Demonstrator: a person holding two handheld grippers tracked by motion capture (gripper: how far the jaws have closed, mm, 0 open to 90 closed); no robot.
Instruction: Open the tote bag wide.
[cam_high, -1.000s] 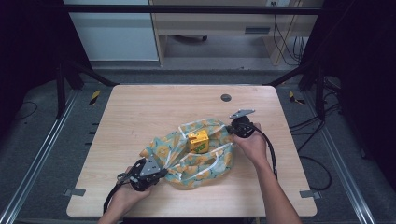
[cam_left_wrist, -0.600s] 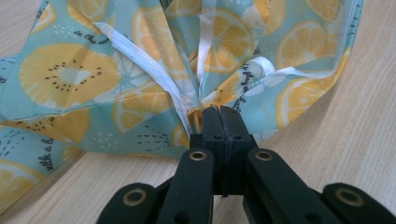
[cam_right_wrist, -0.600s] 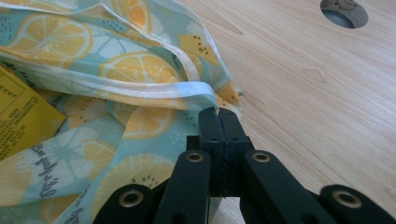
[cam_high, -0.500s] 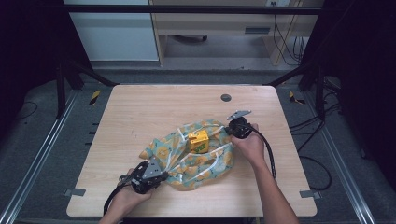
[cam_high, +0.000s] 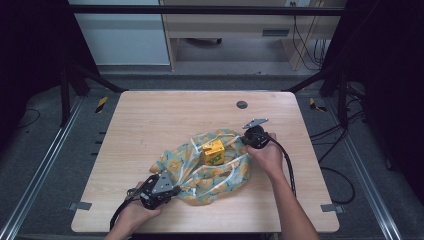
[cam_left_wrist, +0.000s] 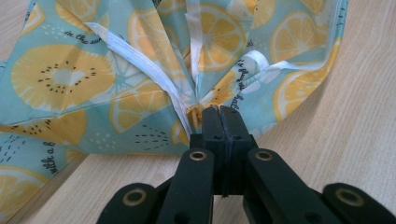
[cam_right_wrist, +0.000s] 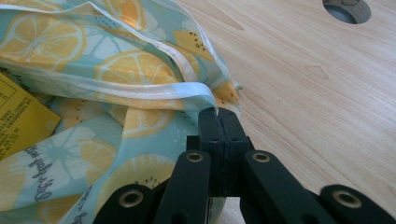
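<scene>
A soft, crumpled cloth (cam_high: 210, 167) printed with yellow citrus slices on pale teal, edged in white stitched binding, lies bunched on the near half of the light wood-grain desk (cam_high: 150, 125). A small yellow carton (cam_high: 213, 152) with printed sides sits upright on the cloth near its middle, and its flat yellow face shows at the left edge of the right gripper view. The left gripper (cam_high: 172, 189), held at the near left of the cloth, has its 2 black fingers pressed together on a gathered point of fabric; in the left gripper view (cam_left_wrist: 220, 116) the cloth fans out from that pinch in sharp pleats, the white hem running away in ridges. The right gripper (cam_high: 246, 140), at the far right edge of the cloth, likewise has its fingers clamped on a folded hem corner, seen up close in the right gripper view (cam_right_wrist: 218, 116), where the binding curls over the finger tips. A round dark grommet hole (cam_high: 242, 104) is set in the desk beyond the cloth, well apart from it. Black cables trail from both grippers toward the near edge.
</scene>
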